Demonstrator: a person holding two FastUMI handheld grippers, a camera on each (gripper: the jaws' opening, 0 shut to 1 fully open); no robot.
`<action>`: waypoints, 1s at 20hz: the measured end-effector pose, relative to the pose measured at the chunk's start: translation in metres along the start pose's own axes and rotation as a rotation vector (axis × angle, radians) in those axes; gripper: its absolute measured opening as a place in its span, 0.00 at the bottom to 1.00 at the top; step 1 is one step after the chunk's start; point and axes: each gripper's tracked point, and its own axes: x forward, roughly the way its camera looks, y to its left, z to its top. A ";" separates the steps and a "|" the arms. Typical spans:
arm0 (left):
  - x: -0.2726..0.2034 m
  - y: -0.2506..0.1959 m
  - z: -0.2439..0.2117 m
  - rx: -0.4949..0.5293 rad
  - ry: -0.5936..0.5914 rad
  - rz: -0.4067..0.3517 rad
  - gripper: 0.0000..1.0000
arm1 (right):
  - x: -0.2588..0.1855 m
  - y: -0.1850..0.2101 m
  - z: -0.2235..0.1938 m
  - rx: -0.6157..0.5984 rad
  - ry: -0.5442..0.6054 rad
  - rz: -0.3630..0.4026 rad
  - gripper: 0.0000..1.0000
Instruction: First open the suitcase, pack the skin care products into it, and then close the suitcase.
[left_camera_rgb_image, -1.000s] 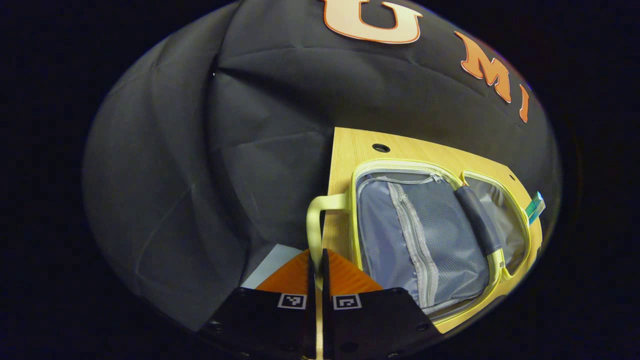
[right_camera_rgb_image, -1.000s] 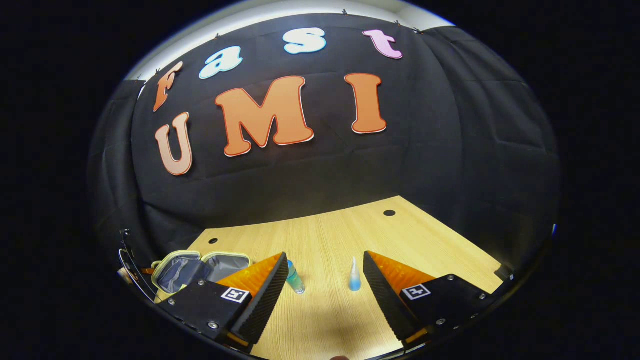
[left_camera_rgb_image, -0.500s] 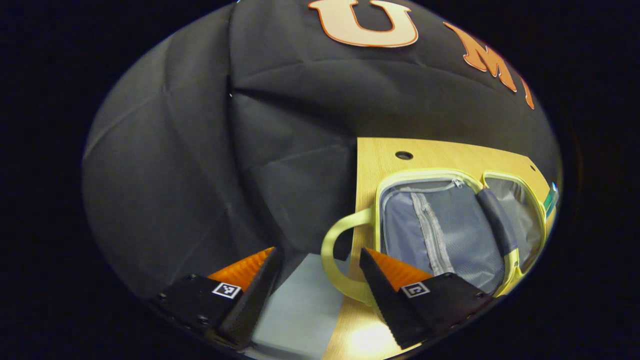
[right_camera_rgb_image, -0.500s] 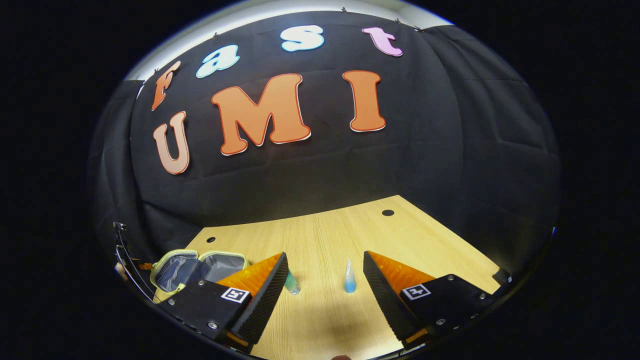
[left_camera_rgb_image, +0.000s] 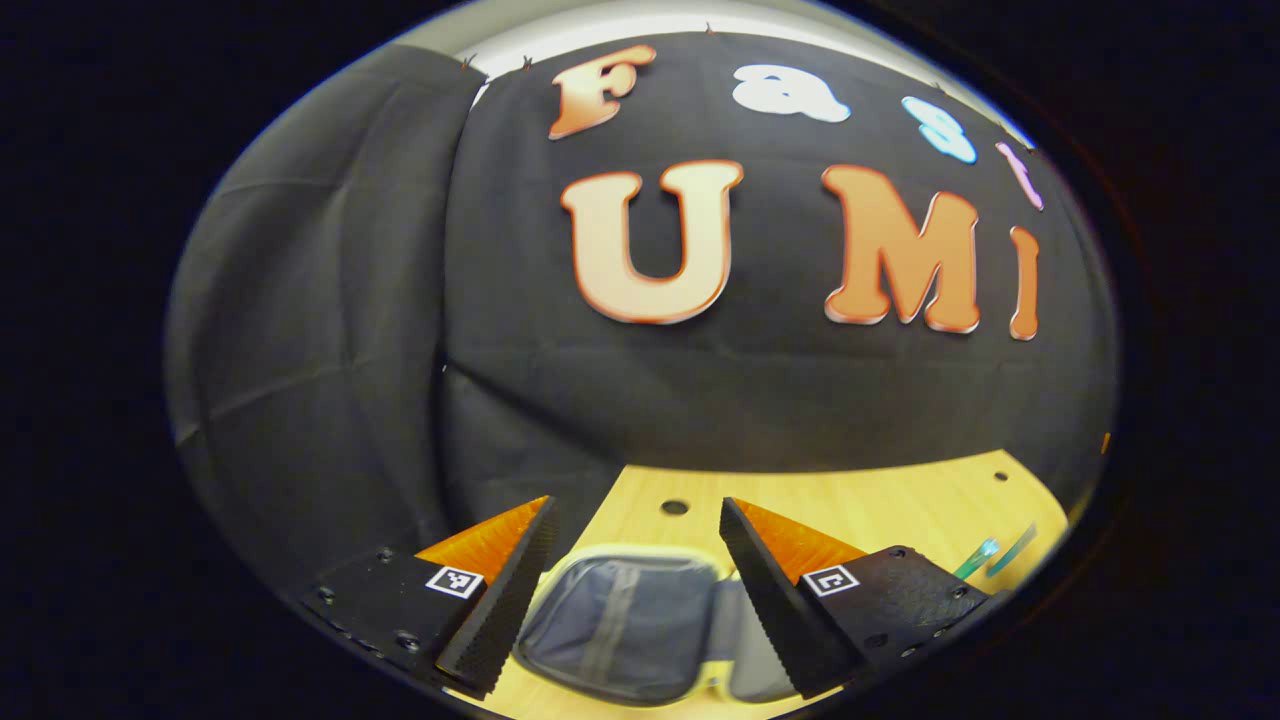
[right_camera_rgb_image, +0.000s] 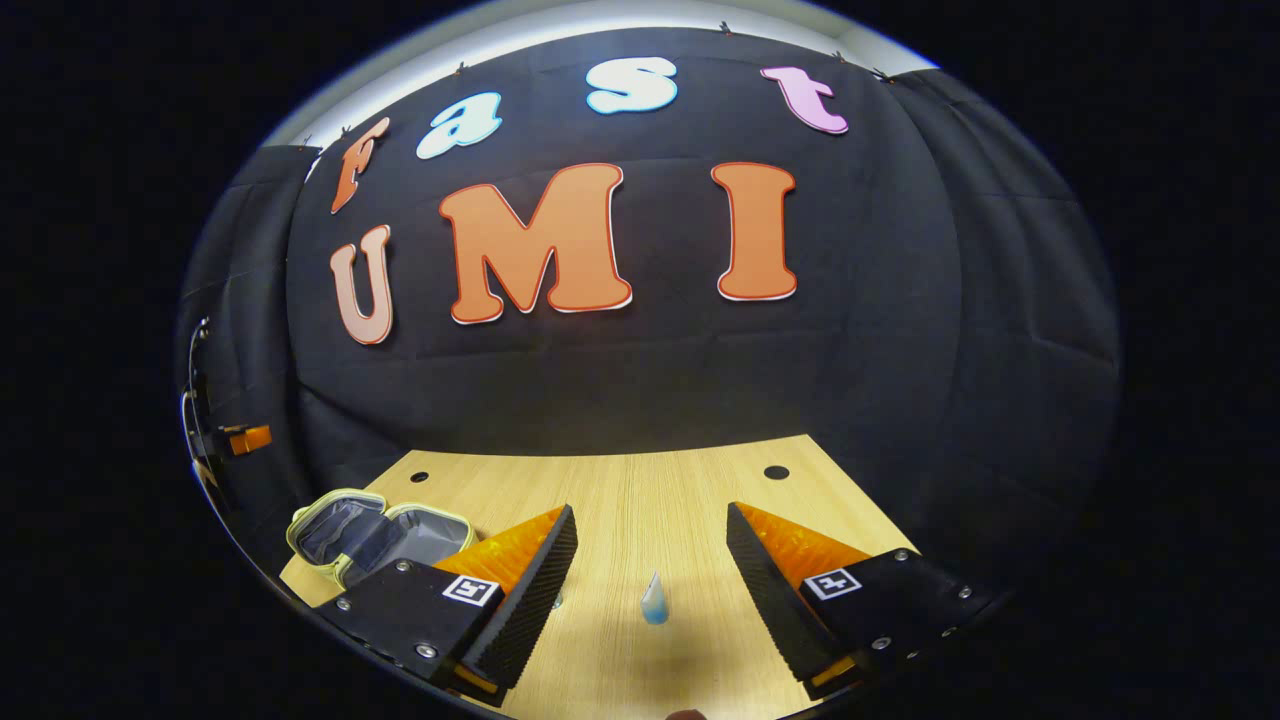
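The small yellow-green suitcase (left_camera_rgb_image: 625, 625) lies open on the wooden table, its grey lining and zip pocket facing up. My left gripper (left_camera_rgb_image: 633, 580) hovers open above it with nothing between the fingers. In the right gripper view the same open suitcase (right_camera_rgb_image: 370, 530) sits at the table's left end. A small pale-blue skin care bottle (right_camera_rgb_image: 654, 600) stands between the open fingers of my right gripper (right_camera_rgb_image: 648, 560), touching neither. Two teal tubes (left_camera_rgb_image: 992, 553) lie on the table to the right in the left gripper view.
The wooden table (right_camera_rgb_image: 640, 490) has small round holes near its back edge (right_camera_rgb_image: 776, 472). Black cloth walls close the booth behind and on both sides. The table's left edge (left_camera_rgb_image: 590, 500) drops off beside the suitcase.
My left gripper let go of the suitcase handle, opened, then swung up and right over the open case. My right gripper moved forward so the blue bottle sits nearer between its fingers.
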 end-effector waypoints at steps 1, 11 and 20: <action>-0.006 -0.026 0.015 -0.013 -0.029 -0.024 0.99 | 0.001 -0.003 0.005 -0.014 -0.008 0.003 0.95; -0.081 -0.228 0.047 0.010 -0.157 -0.117 1.00 | 0.002 -0.017 0.004 -0.061 -0.040 0.012 0.95; -0.060 -0.350 -0.041 -0.059 -0.045 -0.298 1.00 | -0.002 -0.022 -0.030 -0.058 0.016 0.028 0.95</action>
